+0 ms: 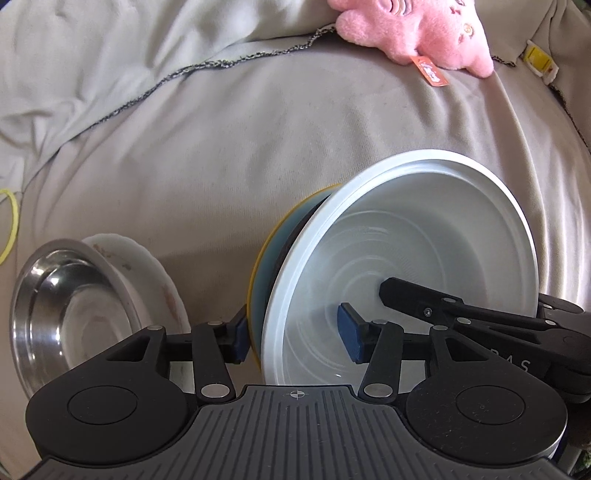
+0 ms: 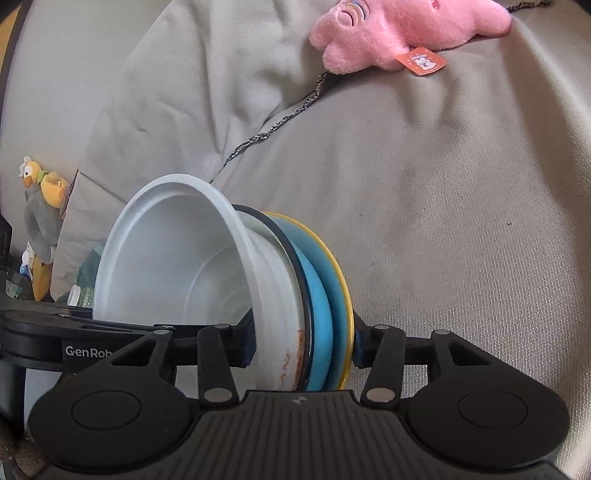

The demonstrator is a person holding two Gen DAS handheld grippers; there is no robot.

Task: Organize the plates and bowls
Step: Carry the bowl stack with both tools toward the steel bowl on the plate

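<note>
A stack of dishes is held between both grippers over a grey blanket: a white plastic bowl (image 1: 424, 236) on top, then a dark-rimmed white plate (image 2: 284, 295), a blue plate (image 2: 317, 295) and a yellow-rimmed plate (image 1: 258, 266). My left gripper (image 1: 295, 332) is shut on one side of the stack, one pad inside the bowl, the other under the yellow plate. My right gripper (image 2: 303, 343) is shut on the opposite side of the stack the same way. A steel bowl (image 1: 62, 306) sits in a white scalloped plate (image 1: 155, 277) at lower left in the left wrist view.
The grey blanket (image 1: 258, 129) has folds and a dark stitched seam. A pink plush toy (image 1: 417, 26) lies at the far side. A yellow ring (image 1: 11, 221) lies at the left edge. A yellow and grey plush bird (image 2: 40, 206) stands at left in the right wrist view.
</note>
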